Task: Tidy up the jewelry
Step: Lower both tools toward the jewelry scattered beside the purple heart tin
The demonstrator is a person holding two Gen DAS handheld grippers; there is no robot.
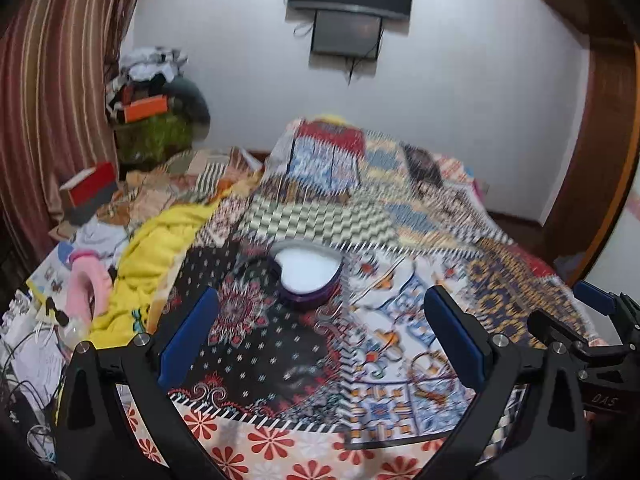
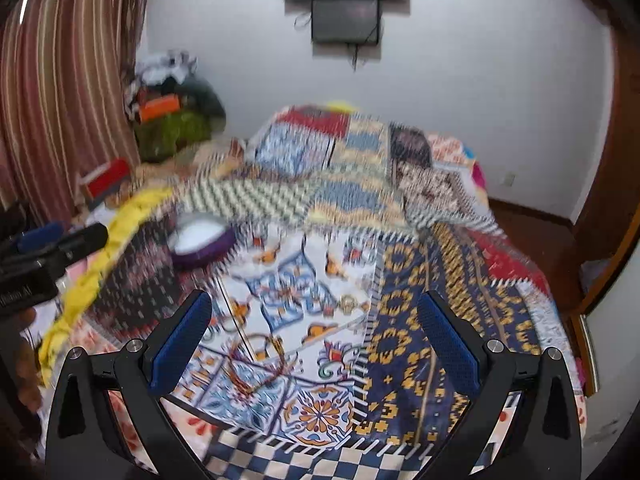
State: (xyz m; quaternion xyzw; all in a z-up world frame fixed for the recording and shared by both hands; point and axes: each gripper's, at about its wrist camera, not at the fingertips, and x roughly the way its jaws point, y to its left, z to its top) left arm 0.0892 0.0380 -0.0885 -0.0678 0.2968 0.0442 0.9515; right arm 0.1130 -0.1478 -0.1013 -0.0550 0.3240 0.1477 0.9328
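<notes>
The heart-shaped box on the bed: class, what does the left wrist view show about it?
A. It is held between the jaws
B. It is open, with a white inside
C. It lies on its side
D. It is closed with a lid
B: the heart-shaped box sits upright on the patchwork bedspread, lidless, white inside, ahead of the open left gripper.

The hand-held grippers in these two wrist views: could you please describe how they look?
Both the left hand-held gripper and the right hand-held gripper have glossy black angular frames with silver screw heads and blue textured finger pads. White lettering marks each body's side, too blurred to read reliably.
</notes>
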